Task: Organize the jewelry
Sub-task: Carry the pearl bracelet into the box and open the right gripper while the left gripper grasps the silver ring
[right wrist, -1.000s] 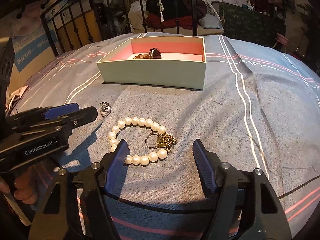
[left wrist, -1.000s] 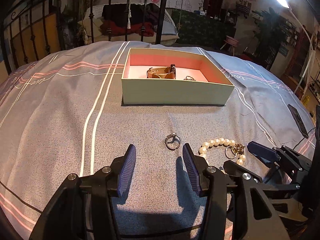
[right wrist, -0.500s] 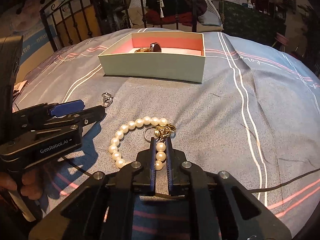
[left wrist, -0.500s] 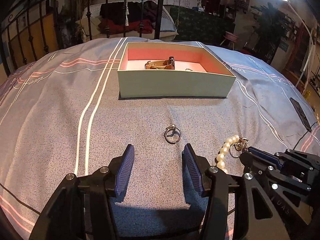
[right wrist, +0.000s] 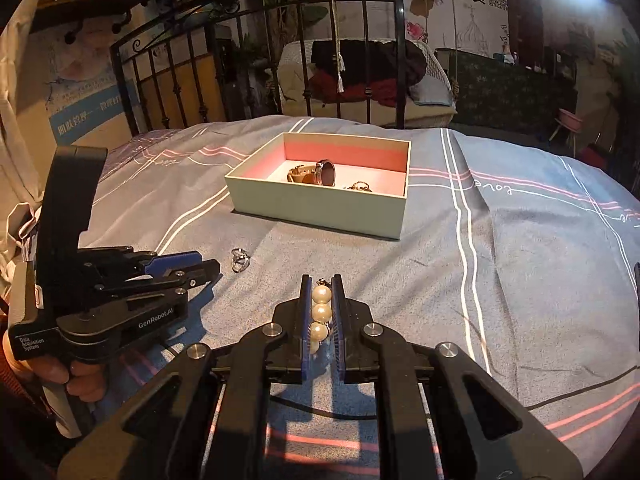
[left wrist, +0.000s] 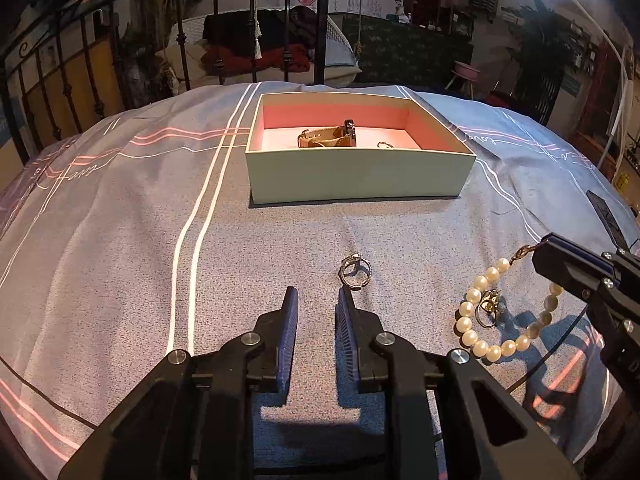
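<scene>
My right gripper (right wrist: 321, 283) is shut on a pearl bracelet (right wrist: 321, 312) and holds it above the bedspread; in the left wrist view the bracelet (left wrist: 476, 312) hangs from the right gripper (left wrist: 554, 258). A silver ring (left wrist: 354, 270) lies on the bedspread just ahead of my left gripper (left wrist: 317, 300), whose jaws stand a little apart and empty. The ring also shows in the right wrist view (right wrist: 239, 260), next to the left gripper (right wrist: 200, 266). An open pale green box (left wrist: 360, 176) with a pink inside holds a watch (left wrist: 328, 138) and a small gold piece (left wrist: 385, 144).
The box (right wrist: 320, 208) stands mid-bed on a grey striped bedspread (left wrist: 120, 240). A black iron bed frame (left wrist: 220, 20) rises behind it. A dark phone (left wrist: 608, 216) lies at the right edge of the bed.
My right gripper has lifted the pearl bracelet off the bedspread. My left gripper's jaws have narrowed and moved closer to the ring.
</scene>
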The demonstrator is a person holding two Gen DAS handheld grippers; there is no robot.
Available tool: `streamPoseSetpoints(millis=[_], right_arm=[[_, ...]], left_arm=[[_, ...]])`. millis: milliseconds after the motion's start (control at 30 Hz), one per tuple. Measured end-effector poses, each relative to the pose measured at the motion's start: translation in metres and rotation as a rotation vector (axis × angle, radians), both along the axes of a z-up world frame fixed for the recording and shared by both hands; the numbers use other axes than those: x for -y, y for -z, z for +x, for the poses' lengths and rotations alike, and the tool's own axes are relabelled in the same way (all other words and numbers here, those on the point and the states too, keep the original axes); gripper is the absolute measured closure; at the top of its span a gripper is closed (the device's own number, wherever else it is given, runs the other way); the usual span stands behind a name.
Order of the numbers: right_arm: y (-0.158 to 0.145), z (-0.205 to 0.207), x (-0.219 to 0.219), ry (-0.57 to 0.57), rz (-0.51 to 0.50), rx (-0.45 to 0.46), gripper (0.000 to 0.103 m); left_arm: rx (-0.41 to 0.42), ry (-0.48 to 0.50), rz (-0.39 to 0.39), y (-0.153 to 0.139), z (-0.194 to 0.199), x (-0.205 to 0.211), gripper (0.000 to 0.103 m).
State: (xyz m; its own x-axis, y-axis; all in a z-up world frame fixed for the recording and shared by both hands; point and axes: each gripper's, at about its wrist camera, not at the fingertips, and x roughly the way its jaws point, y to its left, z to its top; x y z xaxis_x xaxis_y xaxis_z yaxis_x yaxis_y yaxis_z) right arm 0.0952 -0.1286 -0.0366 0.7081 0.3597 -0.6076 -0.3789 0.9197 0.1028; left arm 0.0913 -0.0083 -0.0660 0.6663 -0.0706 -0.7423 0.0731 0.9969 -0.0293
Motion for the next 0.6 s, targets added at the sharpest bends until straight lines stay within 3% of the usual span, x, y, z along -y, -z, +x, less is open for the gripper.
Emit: streamPoseSetpoints(millis=[233,333,600], right_arm=[[-0.035,0.007,0.003,-0.016,0.018,0.072,0.093],[-0.043,0.012,0.003,-0.019,0.02,0.082,0.093],[-0.055,0.031,-0.007,-0.048,0.014,0.101,0.093]], left_arm=[[0.039,0.03,-0.004,-0.019,0.0,0.004,0.088],[0.043,0.05,-0.033,-0.028,0.004,0.006,0.094],[0.09,0.067,-0.086,-0.061,0.027,0.005,0.095]])
